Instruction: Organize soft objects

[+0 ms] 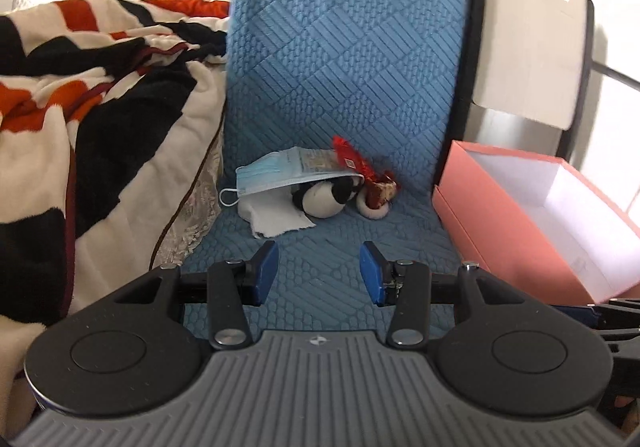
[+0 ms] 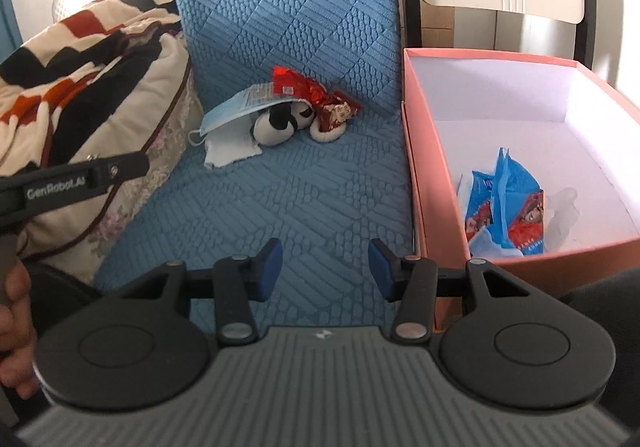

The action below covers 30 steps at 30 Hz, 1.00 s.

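Both claws, left claw (image 1: 319, 271) and right claw (image 2: 326, 270), gape empty, panda toy (image 1: 322, 199) well ahead.

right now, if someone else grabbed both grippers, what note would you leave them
Left gripper: open, empty, over the blue seat cover.
Right gripper: open, empty, just left of the pink box.
Pile at the back of the seat: face mask draped over a panda plush, white tissue under it, red snack wrappers and a small white-rimmed piece to the right.
Done: blue snack packets already lie in the box.
Left: the whole pile is untouched and apparently needs moving into the box.
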Available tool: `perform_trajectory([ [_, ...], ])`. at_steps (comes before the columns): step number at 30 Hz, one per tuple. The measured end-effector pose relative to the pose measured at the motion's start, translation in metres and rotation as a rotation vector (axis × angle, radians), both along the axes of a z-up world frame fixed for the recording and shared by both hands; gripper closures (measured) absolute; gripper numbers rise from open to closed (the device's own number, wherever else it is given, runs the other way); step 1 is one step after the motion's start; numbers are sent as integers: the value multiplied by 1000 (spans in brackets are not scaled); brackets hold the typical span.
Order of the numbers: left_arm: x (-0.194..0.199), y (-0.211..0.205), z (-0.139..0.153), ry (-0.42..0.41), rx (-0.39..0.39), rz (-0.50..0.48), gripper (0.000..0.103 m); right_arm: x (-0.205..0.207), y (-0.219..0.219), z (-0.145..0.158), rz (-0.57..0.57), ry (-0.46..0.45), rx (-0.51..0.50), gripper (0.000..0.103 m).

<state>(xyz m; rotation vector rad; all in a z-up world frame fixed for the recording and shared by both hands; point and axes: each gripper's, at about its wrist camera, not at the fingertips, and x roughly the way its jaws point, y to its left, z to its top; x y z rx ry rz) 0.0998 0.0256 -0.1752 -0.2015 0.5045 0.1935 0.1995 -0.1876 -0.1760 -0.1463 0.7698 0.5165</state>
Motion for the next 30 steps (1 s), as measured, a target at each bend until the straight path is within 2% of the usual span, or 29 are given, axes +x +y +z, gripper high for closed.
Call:
perform_trajectory([
  [5,14,11,-6,-19,-39,4,52,14,9,-1,1,-14,10,53],
  [15,48,6,-16,-15,27,-47,52,49,23,2,-11,-49,15,53],
  [30,100,39,-44,55,-72,-42,52,97,47,-9,22,-7,24,53],
])
